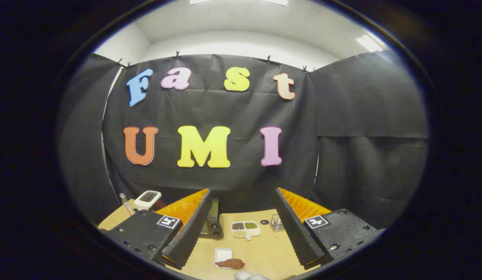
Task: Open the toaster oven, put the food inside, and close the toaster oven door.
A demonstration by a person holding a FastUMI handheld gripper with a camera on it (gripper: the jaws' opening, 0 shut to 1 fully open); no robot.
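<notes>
Gripper view, looking forward along the two fingers of the hand-held gripper (241, 225), which is released: its fingers are spread wide apart with nothing between them, held above a light wooden desk (272, 252). Each finger has a ridged inner face, and the block behind each finger carries a small square black-and-white marker.

Nearest to the camera, at the very bottom between the fingers, a pale rounded object (247, 275) pokes into sight; what it is cannot be told. Just beyond it, a small white tray (222, 255) lies flat on the desk, with a reddish-brown piece of food (230, 263) resting across its near edge.

Farther ahead, still between the fingers, sits a white divided dish (245, 229) with a dark brown filling in one compartment and a green filling in the other. Beside the right finger stands a small clear container (277, 223), with a small dark round object (264, 222) on the desk just to its left.

Against the inner side of the left finger, the toaster oven (212, 223) appears as a dark box with round knobs on its front, partly hidden by that finger; whether its door is open cannot be told.

Beyond the left finger, a white device with a dark screen (147, 198) stands near the desk's far corner, next to a thin upright bottle (127, 205).

Black cloth (361, 136) forms the wall behind the desk.
</notes>
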